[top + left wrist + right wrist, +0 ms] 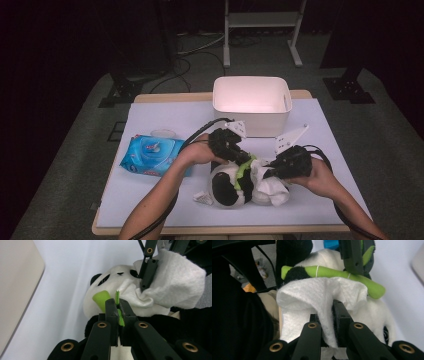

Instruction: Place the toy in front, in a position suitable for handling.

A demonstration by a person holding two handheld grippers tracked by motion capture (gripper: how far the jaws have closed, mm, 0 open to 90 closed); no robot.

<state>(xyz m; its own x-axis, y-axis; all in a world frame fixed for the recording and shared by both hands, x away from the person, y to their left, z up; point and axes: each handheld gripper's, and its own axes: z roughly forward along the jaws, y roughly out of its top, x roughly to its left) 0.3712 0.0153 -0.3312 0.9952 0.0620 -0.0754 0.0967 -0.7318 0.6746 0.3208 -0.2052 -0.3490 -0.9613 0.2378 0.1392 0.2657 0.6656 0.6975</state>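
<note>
A panda plush [227, 186] lay on the surface [165, 200] in front of the white bin [251, 100], with a blue wipes pack [150, 155] to its left. The left gripper [117, 305] had its jaws pinched on the plush's green leaf [118, 296]. The right gripper [327, 312] held a white wipe [312, 300] clamped between its jaws, pressed against the plush beside the green bamboo stick [342, 277].

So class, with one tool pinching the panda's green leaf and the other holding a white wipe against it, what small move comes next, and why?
Probably a short rub of the white wipe across the panda toy's white fur. The right tool is shut on the wipe, which already lies on the toy, while the left tool pinches the green leaf, steadying the toy on the table.
</note>
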